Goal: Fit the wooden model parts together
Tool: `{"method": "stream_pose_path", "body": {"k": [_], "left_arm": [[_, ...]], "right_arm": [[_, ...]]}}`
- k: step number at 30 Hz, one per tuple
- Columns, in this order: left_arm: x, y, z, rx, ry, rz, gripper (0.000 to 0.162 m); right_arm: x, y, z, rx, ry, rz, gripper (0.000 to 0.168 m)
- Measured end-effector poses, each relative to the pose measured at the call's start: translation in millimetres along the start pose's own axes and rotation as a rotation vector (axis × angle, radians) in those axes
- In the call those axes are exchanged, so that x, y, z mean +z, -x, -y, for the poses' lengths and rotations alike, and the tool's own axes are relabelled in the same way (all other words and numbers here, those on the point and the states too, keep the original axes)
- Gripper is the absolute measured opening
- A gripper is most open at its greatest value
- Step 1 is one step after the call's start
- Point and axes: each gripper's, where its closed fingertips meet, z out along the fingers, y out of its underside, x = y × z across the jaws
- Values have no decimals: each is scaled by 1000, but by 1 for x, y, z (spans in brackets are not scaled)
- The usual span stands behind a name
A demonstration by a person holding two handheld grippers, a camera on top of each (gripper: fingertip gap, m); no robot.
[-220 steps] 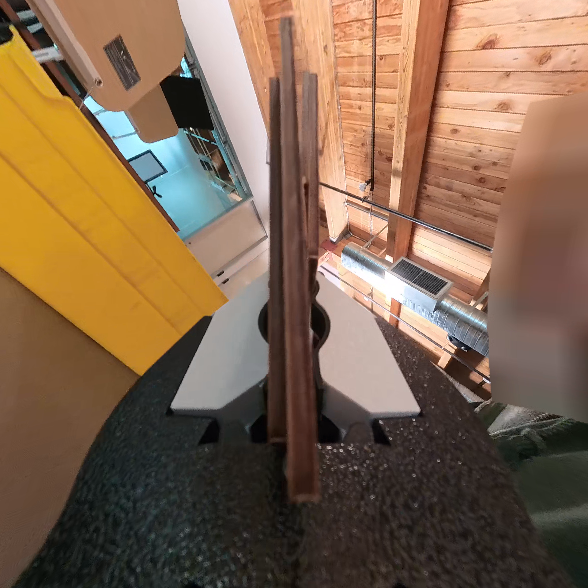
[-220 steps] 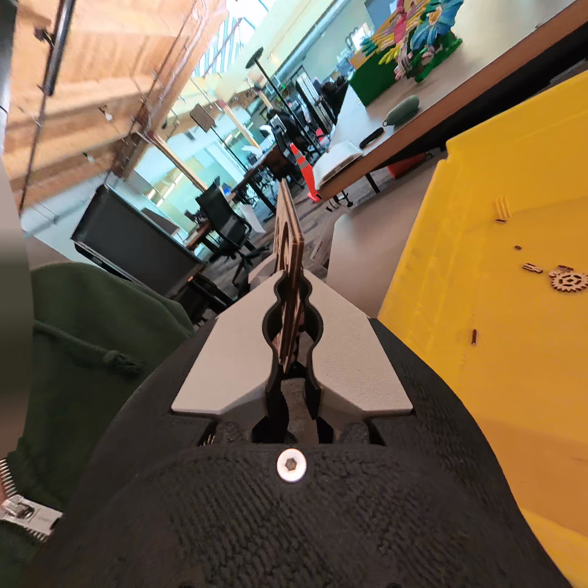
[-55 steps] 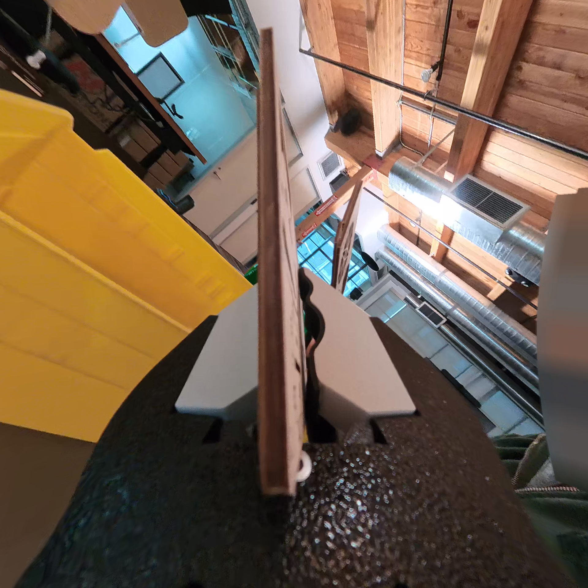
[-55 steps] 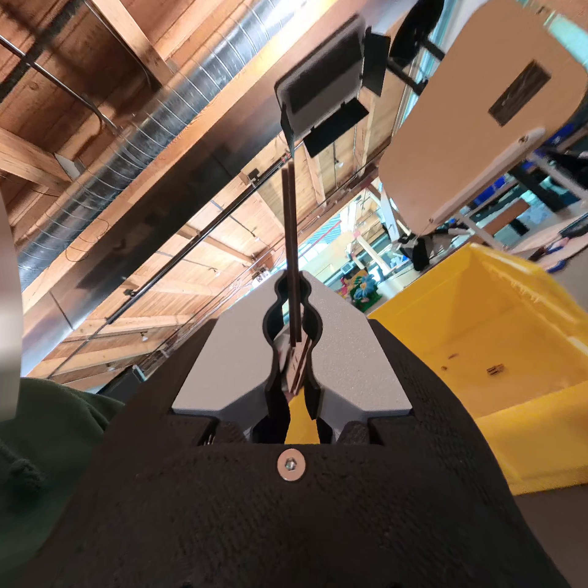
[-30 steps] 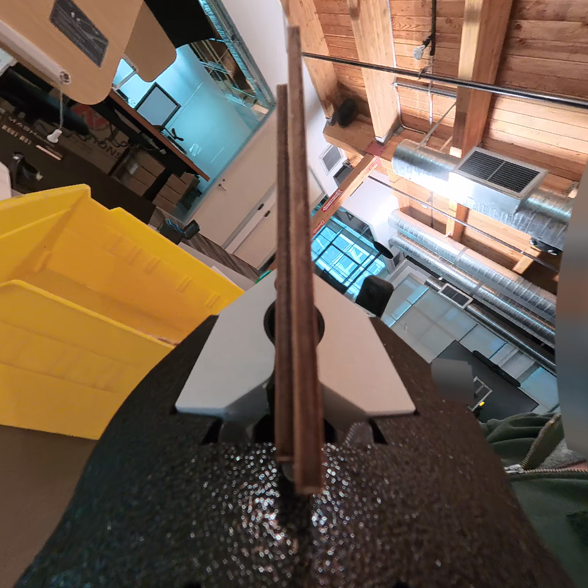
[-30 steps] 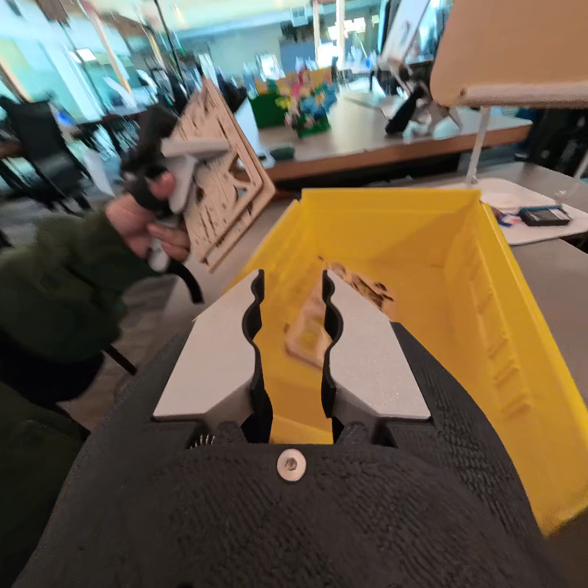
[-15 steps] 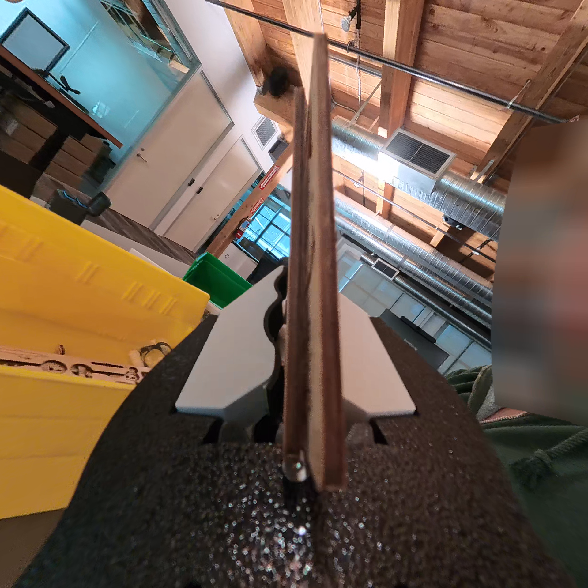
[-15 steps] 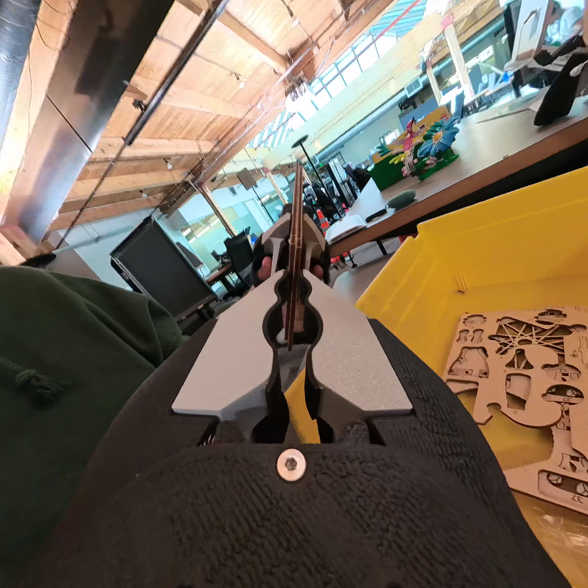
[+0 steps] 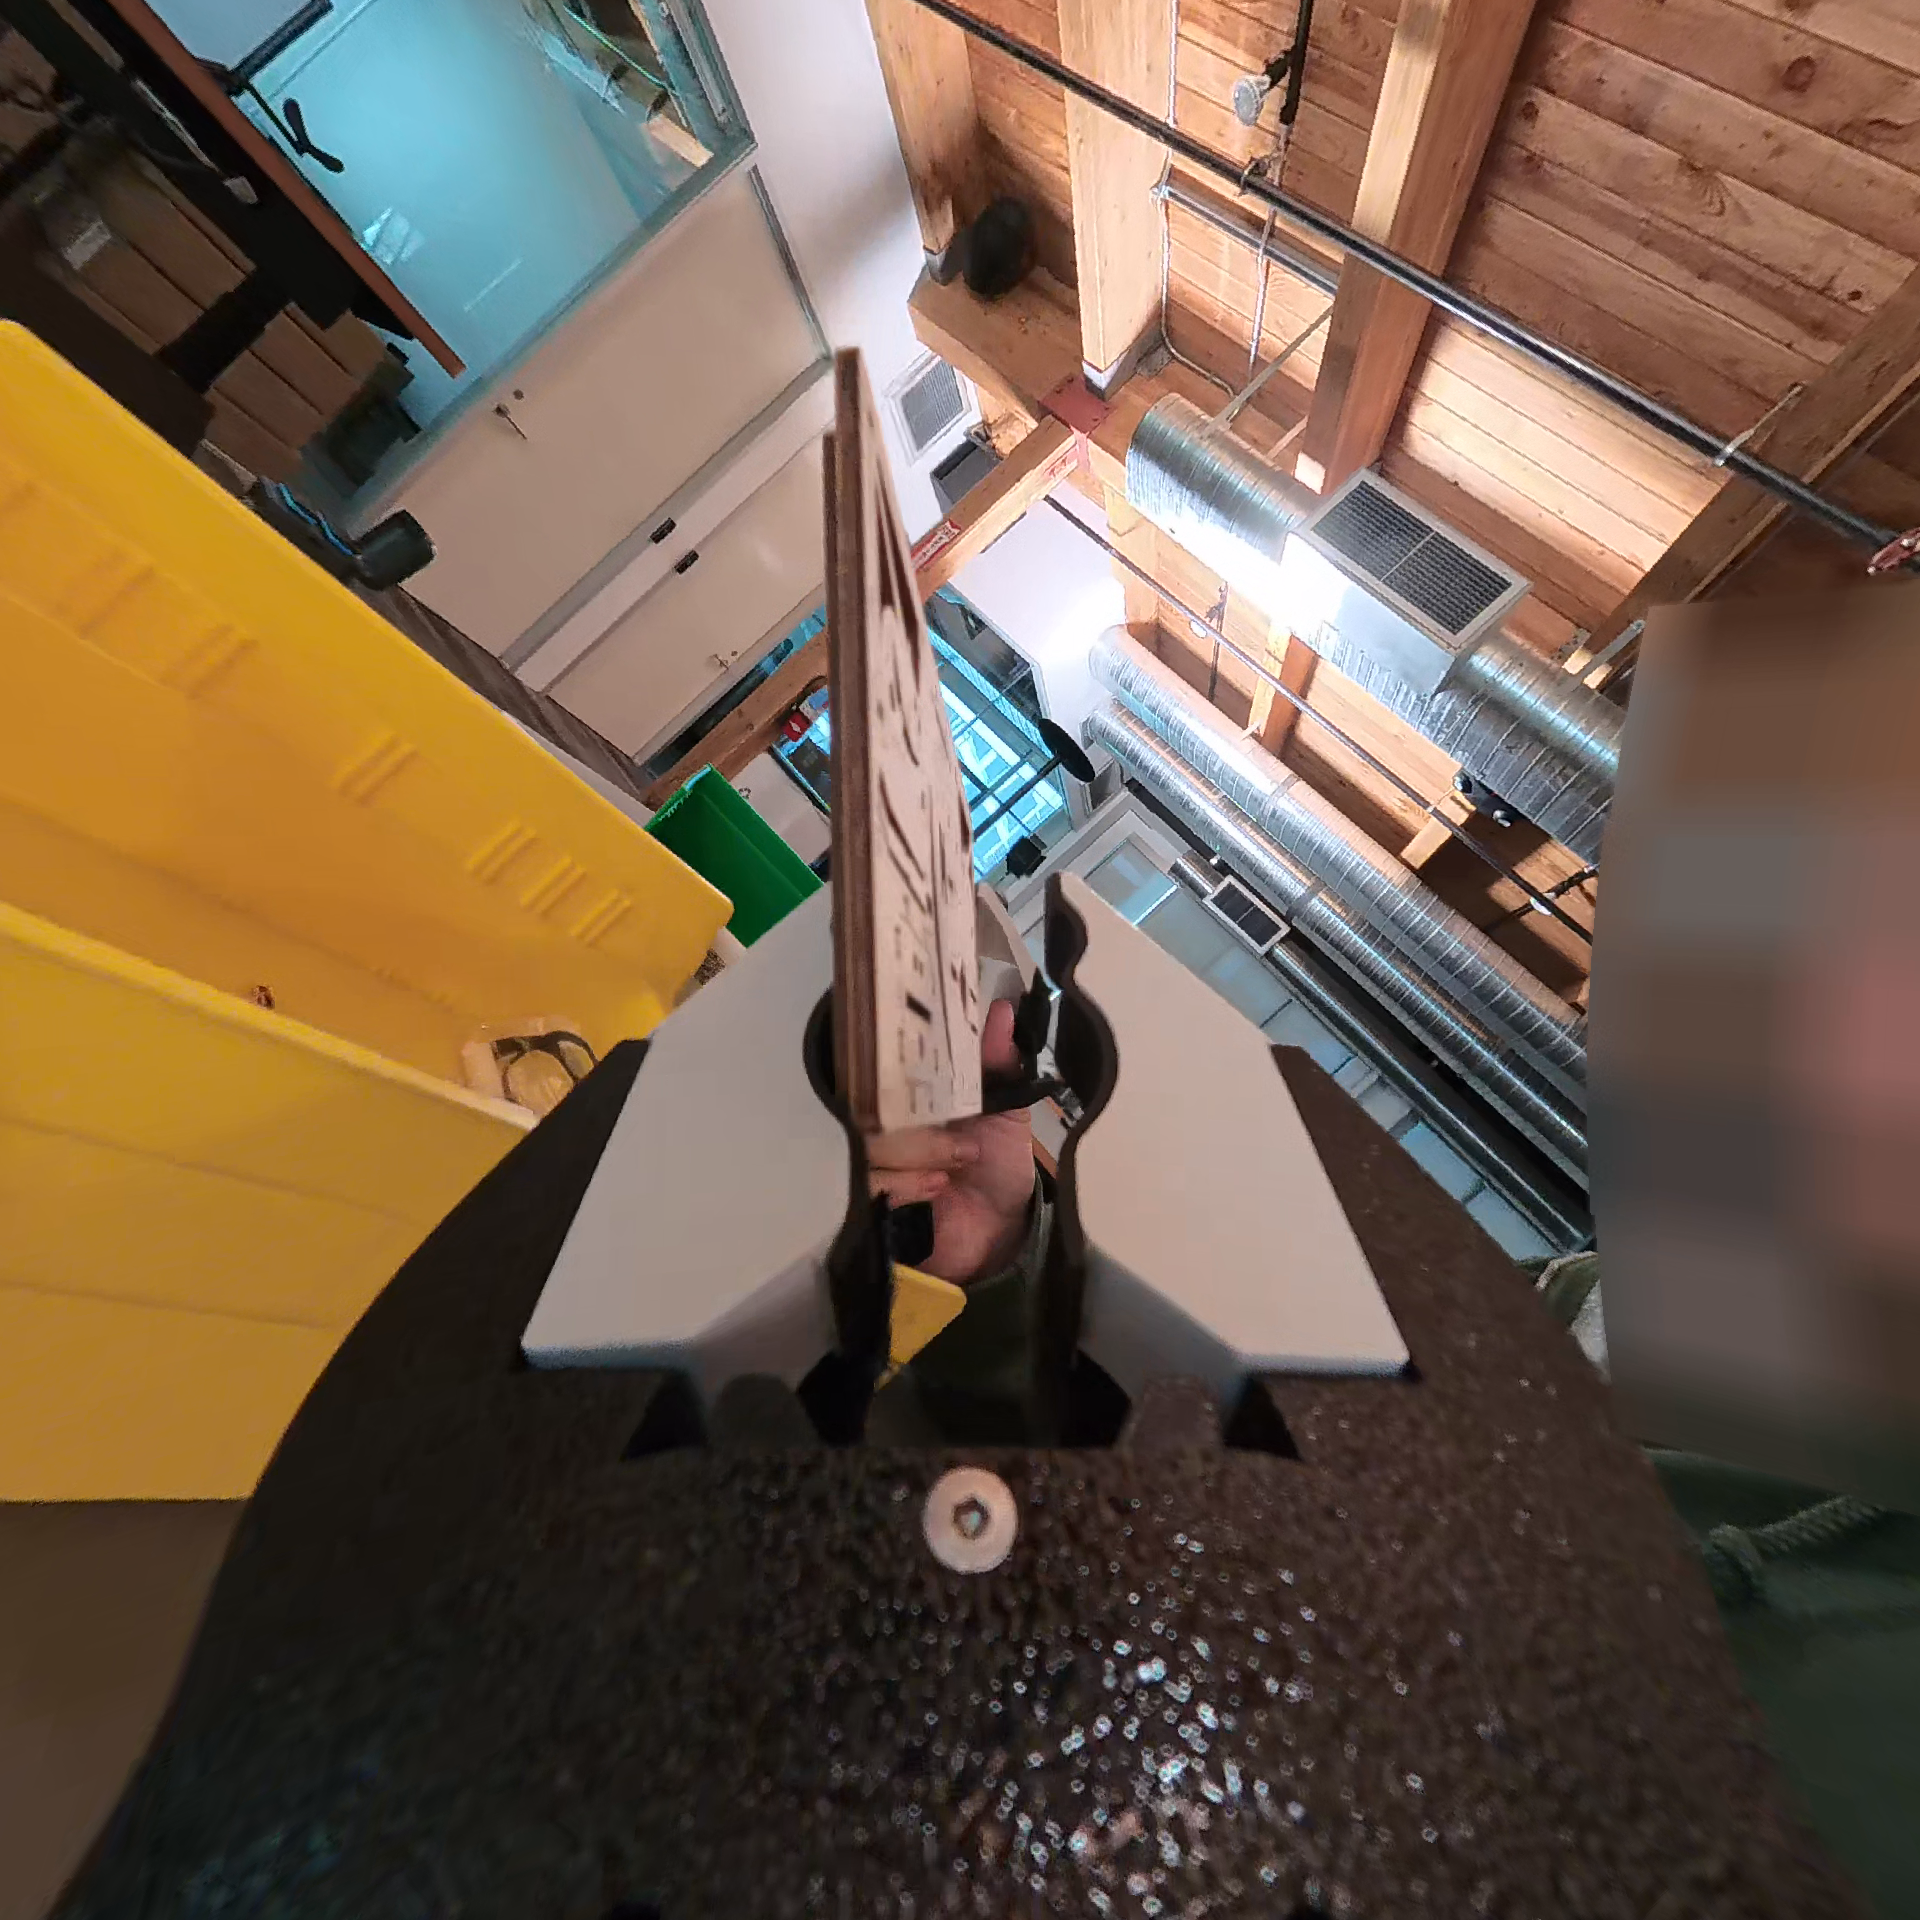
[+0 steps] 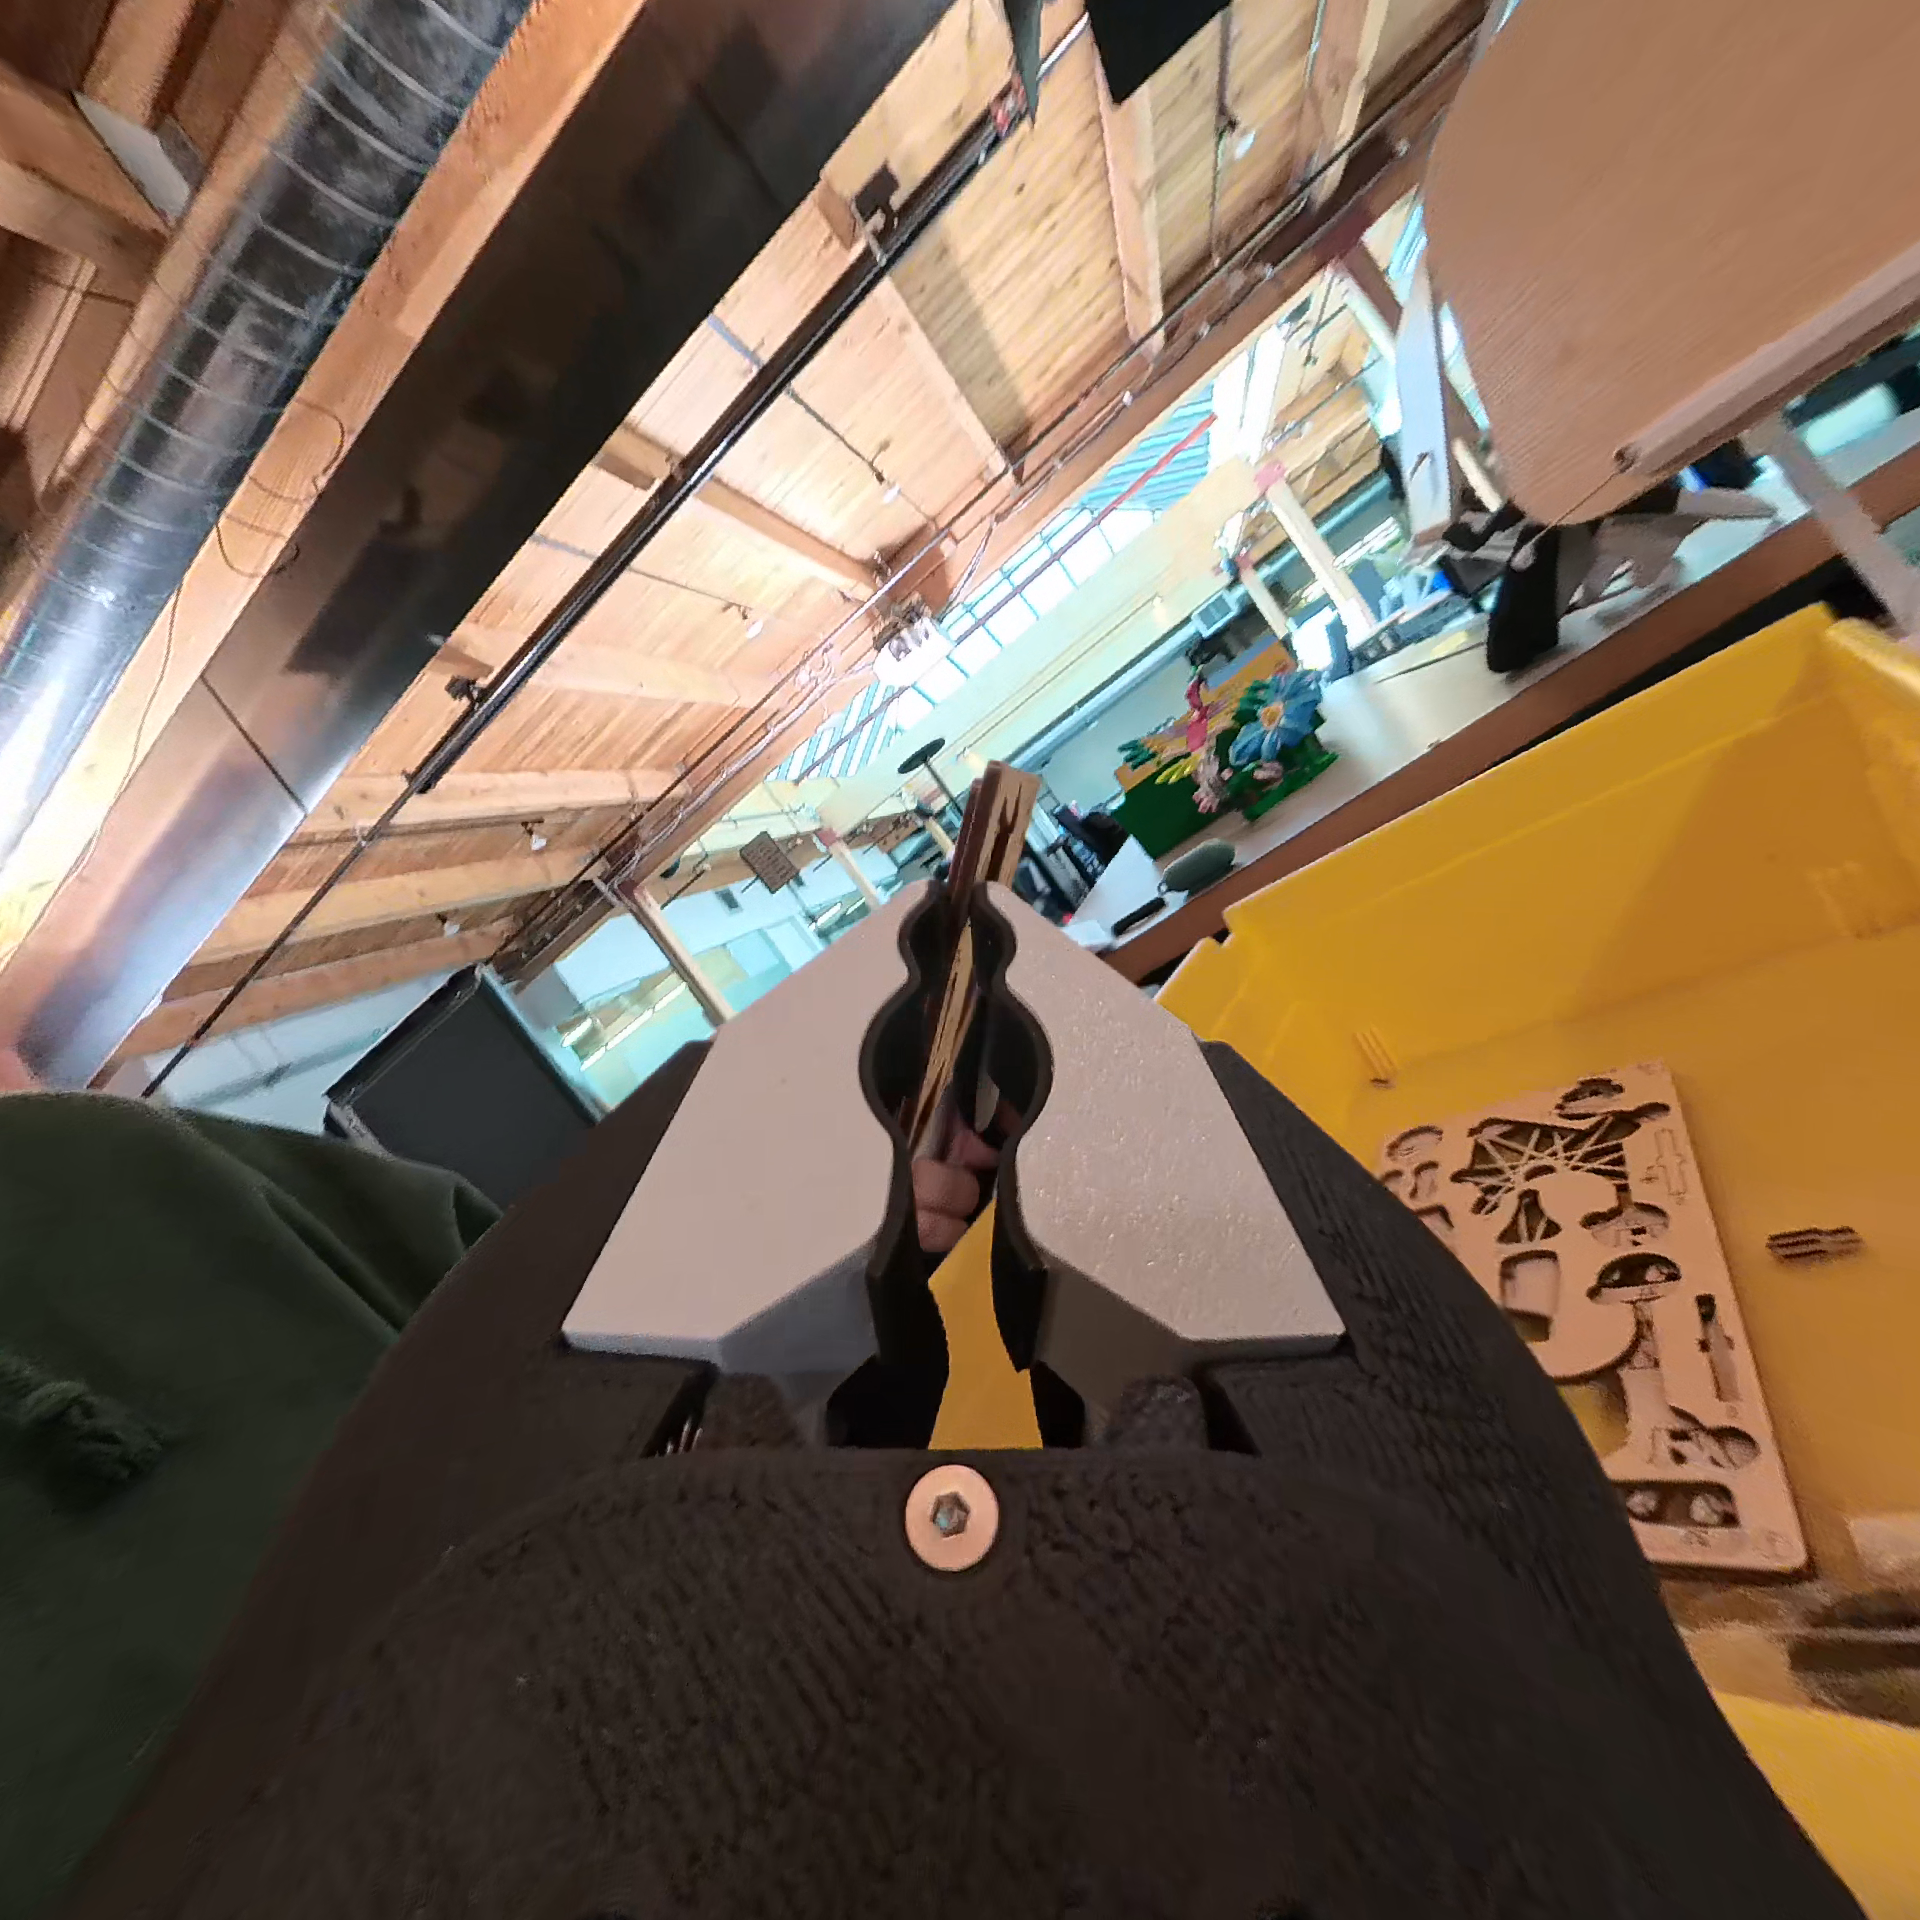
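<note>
Mid hand-over: the right gripper is clamped on two stacked wooden sheets pointing toward twelve o'clock, the left gripper stands apart around them; next, probably separating sheets over the yellow bin at three o'clock.

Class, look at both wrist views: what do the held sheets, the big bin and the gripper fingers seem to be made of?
Held sheets: thin plywood by the look, pale matt faces with dark, seemingly laser-cut edges and cut-outs.
Yellow bin: moulded plastic, smooth, slightly glossy, with ribbed walls.
Left gripper and right gripper fingers: probably printed plastic, pale grey, grainy matt, with black, perhaps rubbery, wavy pads.
</note>
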Motion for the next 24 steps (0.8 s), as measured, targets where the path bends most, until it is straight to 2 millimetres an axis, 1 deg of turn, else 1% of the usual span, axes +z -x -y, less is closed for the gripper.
{"method": "stream_pose_path", "body": {"k": [4,8,10,12,16,18,22,24], "left_arm": [[-4,10,3,-9,-16,53,38],[-13,32,9,-12,-67,183,46],[-19,37,15,10,-100,224,44],[-24,39,20,48,-122,262,43],[-27,40,23,140,-115,328,39],[-26,39,23,175,-107,344,39],[-22,34,22,234,-101,359,38],[-18,31,19,265,-86,359,38]], "right_arm": [[-8,-4,13,-61,-68,-44,2],[-14,-4,27,-249,-110,-135,2],[-17,-9,31,-365,-112,-207,2],[-18,-13,31,-474,-84,-270,2],[-12,-28,15,-670,55,-376,1],[-12,-26,19,-675,26,-380,0],[-28,-16,48,-685,-146,-411,0],[-37,-11,61,-624,-223,-396,0]]}}
